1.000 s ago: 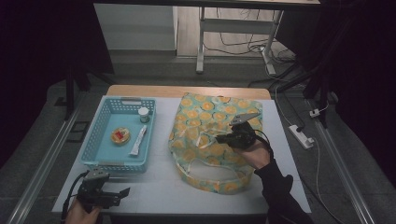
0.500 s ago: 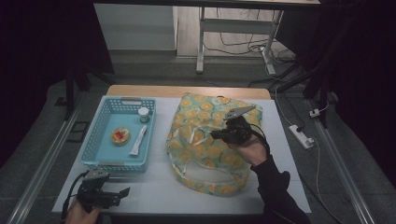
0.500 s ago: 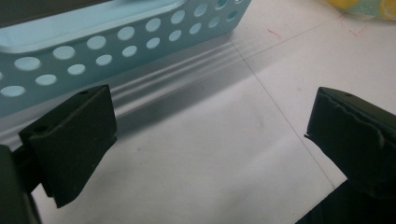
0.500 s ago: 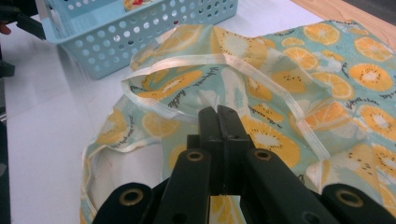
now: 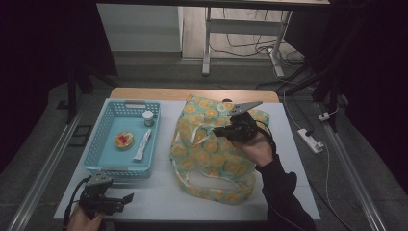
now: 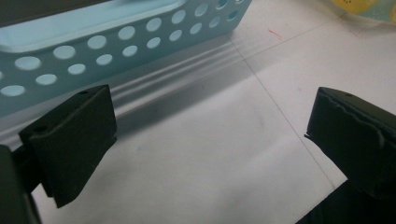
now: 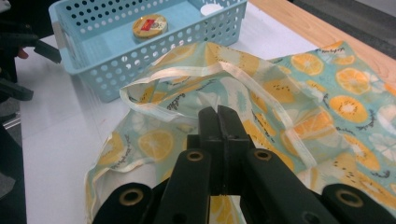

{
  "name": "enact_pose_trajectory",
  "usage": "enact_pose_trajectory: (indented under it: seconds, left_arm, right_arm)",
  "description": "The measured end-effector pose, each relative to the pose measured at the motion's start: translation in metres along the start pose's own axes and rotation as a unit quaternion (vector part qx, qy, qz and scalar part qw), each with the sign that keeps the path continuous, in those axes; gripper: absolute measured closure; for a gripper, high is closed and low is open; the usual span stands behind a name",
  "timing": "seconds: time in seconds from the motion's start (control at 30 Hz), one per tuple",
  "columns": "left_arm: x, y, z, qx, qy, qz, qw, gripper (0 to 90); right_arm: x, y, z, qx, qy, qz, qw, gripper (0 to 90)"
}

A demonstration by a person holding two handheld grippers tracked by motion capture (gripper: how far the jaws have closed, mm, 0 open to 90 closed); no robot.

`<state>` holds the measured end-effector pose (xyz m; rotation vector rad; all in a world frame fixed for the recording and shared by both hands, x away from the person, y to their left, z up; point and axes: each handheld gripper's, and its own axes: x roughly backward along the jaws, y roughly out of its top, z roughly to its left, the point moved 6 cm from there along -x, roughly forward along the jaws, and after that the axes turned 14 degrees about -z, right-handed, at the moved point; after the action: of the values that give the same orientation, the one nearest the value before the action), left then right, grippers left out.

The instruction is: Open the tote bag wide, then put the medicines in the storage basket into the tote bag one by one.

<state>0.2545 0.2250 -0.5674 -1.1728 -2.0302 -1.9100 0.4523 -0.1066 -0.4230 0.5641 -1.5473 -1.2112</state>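
At the table's near left corner, the left gripper lay low in the person's hand, jaws spread wide over bare white tabletop and holding nothing; it seemed parked out of the way. Just beyond it sat a light blue perforated basket holding a round yellow tin with a red label, a white tube and a small white-capped jar, apparently items waiting to be packed. To the right lay a fruit-print tote bag, teal with orange slices, crumpled on the white table. The right gripper hovered over the bag's middle, jaws pressed together. Whether they pinched any fabric could not be told, though the pale strap arched up near them, suggesting the bag's mouth was being lifted open. Beyond the table's wooden far edge, the room was dark, with cables on the floor and a power strip at right.
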Motion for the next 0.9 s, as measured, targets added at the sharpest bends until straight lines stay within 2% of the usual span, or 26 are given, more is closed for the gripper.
enact_pose_trajectory:
  seconds: [0.4,0.9]
  left_arm:
    - [0.0002,0.0000,0.0001,0.000,0.000,0.001,1.0000,2.0]
    - [0.0023,0.0009,0.0005,0.004,0.003,-0.010,0.9999,0.1]
  right_arm:
    - [-0.0002,0.0065,-0.0033,0.005,-0.009,-0.002,0.9999,90.0]
    - [-0.0029,-0.0005,-0.0066,0.006,-0.004,-0.003,1.0000,90.0]
